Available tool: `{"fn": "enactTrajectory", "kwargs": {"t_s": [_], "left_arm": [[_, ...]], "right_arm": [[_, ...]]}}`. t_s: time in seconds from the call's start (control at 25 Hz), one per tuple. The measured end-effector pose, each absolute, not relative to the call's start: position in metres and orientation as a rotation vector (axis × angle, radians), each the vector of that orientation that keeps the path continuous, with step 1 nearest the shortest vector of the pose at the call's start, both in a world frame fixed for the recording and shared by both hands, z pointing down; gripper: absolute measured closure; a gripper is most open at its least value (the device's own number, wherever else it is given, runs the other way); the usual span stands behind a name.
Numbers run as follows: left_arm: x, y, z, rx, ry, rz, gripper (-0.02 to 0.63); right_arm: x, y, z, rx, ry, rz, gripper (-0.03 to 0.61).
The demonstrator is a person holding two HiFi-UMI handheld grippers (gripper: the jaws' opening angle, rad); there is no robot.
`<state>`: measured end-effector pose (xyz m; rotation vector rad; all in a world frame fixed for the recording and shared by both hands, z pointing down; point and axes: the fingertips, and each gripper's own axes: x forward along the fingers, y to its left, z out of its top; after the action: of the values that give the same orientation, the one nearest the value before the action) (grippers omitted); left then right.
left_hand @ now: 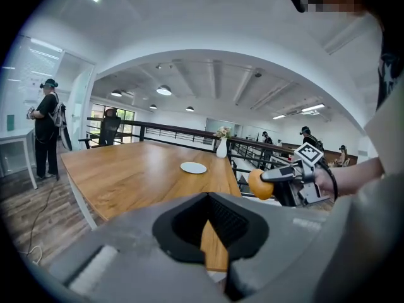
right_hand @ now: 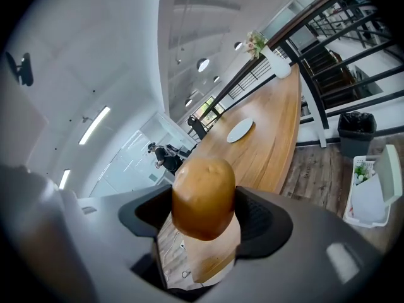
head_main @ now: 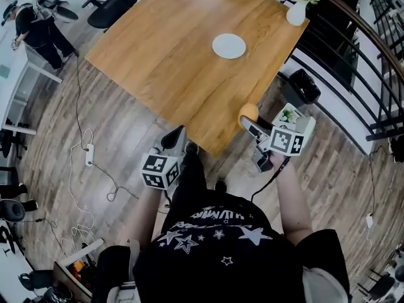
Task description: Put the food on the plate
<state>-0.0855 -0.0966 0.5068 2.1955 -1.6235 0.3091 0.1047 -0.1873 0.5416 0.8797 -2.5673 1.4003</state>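
Observation:
A round orange-brown piece of food [right_hand: 203, 197], like a potato, is clamped between the pads of my right gripper [right_hand: 203, 214]. In the head view that food [head_main: 248, 112] hangs just off the near right corner of the wooden table [head_main: 164, 55], with the right gripper [head_main: 250, 120] shut on it. The white plate [head_main: 228, 45] lies bare toward the table's far right part, well beyond the food. From the left gripper view I see the plate [left_hand: 193, 167] and the held food [left_hand: 259, 184]. My left gripper [head_main: 175, 137] hovers near the table's front edge, jaws together, holding nothing.
A white vase with flowers [head_main: 297, 11] stands at the table's far right corner. A black railing [head_main: 353, 55] and a black bin [head_main: 303, 87] are to the right. A person [head_main: 35, 27] stands far left; an office chair [head_main: 113, 2] sits behind the table. Cables [head_main: 88, 153] lie on the floor.

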Motion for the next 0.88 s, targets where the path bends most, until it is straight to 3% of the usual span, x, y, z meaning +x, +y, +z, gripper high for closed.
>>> {"fn": "enactTrajectory", "kwargs": {"t_s": [0.88], "left_arm": [[-0.166, -0.27, 0.524, 2.294, -1.349, 0.338, 0.612]], "right_arm": [[0.052, -0.334, 0.532, 1.255, -2.462, 1.356, 0.259]]}}
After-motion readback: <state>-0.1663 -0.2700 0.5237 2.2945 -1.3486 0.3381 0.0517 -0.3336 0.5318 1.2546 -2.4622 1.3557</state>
